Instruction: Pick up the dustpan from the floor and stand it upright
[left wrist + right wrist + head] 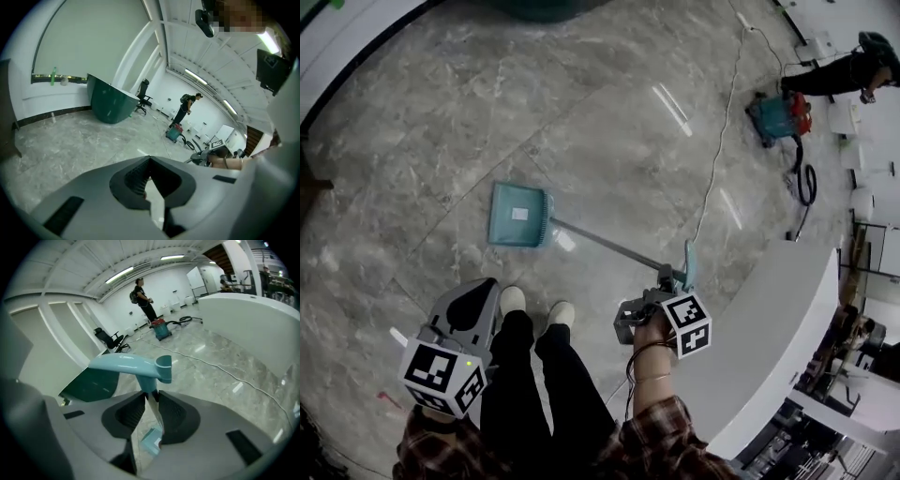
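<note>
The teal dustpan [517, 216] has its pan low by the floor ahead of the person's feet. Its thin metal handle [605, 244] slants up to the right. My right gripper [666, 280] is shut on that handle just below the teal grip [688, 264]. In the right gripper view the grip [133, 364] juts out above the jaws, which pinch the shaft [150, 397], and the pan [152, 440] shows far below. My left gripper [486, 287] hangs at the lower left, apart from the dustpan. Its jaw tips meet with nothing between them [149, 161].
A teal and red vacuum cleaner [776, 114] stands at the far right with a black hose and a white cable [717, 150] trailing over the marble floor. A person [846, 71] stands beside it. A white curved counter [778, 328] lies close on the right. A dark green desk [110, 101] stands far off.
</note>
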{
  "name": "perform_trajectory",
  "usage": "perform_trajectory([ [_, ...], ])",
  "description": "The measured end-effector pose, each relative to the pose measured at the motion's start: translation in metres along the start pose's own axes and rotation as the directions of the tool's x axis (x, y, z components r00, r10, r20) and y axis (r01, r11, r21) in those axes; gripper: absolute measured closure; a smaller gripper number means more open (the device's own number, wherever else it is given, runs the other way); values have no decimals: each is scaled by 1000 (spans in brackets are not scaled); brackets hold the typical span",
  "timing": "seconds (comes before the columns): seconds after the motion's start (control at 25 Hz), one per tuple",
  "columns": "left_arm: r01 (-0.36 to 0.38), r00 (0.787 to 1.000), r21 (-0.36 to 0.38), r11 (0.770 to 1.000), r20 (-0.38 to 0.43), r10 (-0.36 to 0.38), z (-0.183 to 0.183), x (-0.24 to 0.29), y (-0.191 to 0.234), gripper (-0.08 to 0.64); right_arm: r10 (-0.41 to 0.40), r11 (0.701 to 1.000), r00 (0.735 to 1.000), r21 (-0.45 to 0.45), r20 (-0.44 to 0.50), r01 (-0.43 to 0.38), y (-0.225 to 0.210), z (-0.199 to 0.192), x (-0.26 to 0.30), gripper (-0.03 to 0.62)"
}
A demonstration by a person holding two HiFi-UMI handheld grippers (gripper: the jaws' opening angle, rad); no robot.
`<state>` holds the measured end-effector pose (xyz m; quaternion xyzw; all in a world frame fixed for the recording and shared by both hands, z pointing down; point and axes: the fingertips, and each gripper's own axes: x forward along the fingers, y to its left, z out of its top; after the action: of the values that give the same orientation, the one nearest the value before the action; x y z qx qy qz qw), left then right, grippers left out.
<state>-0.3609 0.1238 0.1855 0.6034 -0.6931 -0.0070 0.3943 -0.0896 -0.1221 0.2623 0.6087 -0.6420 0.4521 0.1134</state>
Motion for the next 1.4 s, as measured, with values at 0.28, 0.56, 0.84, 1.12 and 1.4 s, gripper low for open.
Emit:
perform_trajectory([
  [0.28, -92, 993, -100, 991, 66, 99, -13, -26, 13, 560, 175, 965, 983, -191, -51, -182, 105, -26, 10, 497],
  [0.56, -124, 981, -186, 975, 123, 149, -27, -46, 16, 560, 254, 891, 961, -358, -113, -278, 145, -67, 3, 495],
  [0.84, -145, 972, -218, 965, 148, 180, -28, -47, 9, 560, 253, 867, 954, -401, -160, -297, 143, -74, 2, 497],
  [1.12, -144, 974, -179, 973, 151, 172, -19, -36, -11, 560, 264, 829, 936, -440, -235, -344, 132, -78, -3, 495],
  [1.4, -110, 981, -119, 987, 144, 127, -8, -21, -41, 558, 270, 804, 899, -432, -346, -408, 118, -90, -12, 495],
])
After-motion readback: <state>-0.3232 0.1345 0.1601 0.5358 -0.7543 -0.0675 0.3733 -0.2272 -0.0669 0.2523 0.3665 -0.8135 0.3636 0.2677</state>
